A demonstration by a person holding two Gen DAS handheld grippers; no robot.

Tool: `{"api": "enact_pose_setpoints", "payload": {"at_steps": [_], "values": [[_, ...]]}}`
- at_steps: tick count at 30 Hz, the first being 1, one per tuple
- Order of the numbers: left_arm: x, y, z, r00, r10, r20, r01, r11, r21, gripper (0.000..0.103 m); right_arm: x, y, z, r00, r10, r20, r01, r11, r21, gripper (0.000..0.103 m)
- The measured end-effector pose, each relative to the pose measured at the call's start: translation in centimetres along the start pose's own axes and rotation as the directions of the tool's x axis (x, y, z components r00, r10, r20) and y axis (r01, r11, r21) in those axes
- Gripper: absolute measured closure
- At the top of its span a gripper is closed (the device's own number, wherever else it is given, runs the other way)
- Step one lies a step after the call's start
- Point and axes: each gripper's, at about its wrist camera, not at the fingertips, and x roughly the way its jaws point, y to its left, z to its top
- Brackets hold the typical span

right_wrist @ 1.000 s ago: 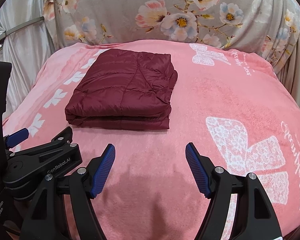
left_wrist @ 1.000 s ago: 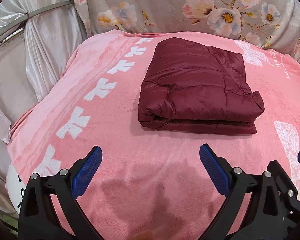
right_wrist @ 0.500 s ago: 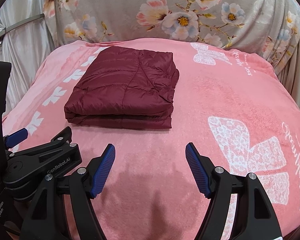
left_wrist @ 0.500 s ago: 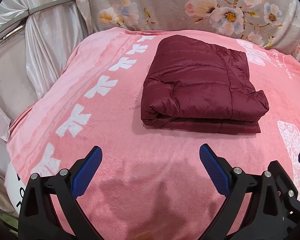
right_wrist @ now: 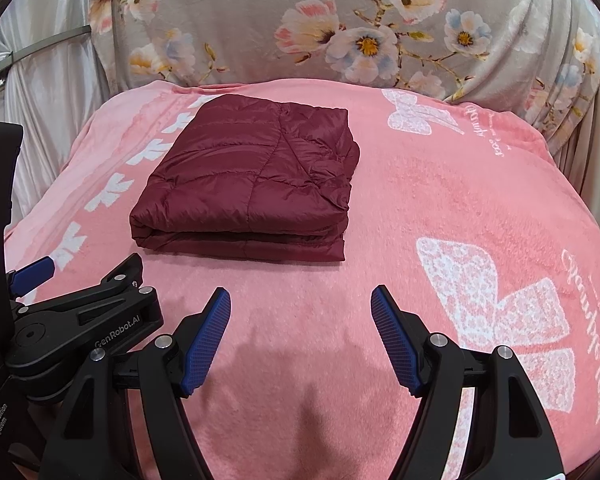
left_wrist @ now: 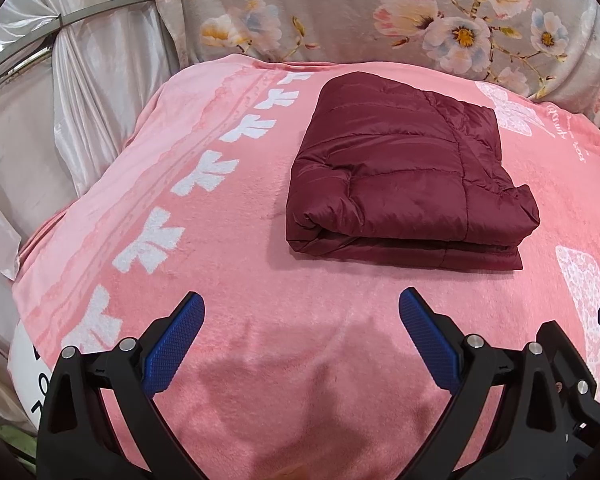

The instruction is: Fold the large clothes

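The maroon puffer jacket [left_wrist: 408, 176] lies folded into a compact rectangular stack on the pink blanket [left_wrist: 228, 264], toward its far half and just short of the floral cloth [left_wrist: 380, 12] behind. By the look of it the folding is finished (layers stacked evenly, edges roughly aligned), with nothing obvious left but perhaps tidying the bulging corner on the right. The left gripper [left_wrist: 300, 320] and right gripper [right_wrist: 300, 316] both hang well short of the jacket, fingers spread and empty. Whether sleeves or hood are tucked neatly inside cannot be seen, and the surface under the blanket is hidden. The person holding the grippers is out of view.
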Motion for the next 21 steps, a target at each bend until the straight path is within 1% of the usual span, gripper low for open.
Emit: {"api": "enact_pose_setpoints", "payload": {"at_steps": [9, 14, 21], "values": [[-0.33, 0.1, 0.07, 1.0, 0.003, 0.003, -0.003, 1.0, -0.012, 0.008, -0.28, 0.18, 0.24, 1.0, -0.003, 0.005, 0.003, 1.0, -0.005, 0.032], [-0.18, 0.0, -0.04, 1.0, -0.002, -0.018, 0.002, 1.0, -0.011, 0.008, -0.26, 0.18, 0.15, 1.0, -0.007, 0.003, 0.007, 1.0, -0.009, 0.032], [-0.07, -0.07, -0.32, 1.0, 0.0, -0.023, -0.001, 1.0, -0.018, 0.008, -0.21, 0.1, -0.11, 1.0, -0.008, -0.003, 0.008, 1.0, -0.006, 0.032]]}}
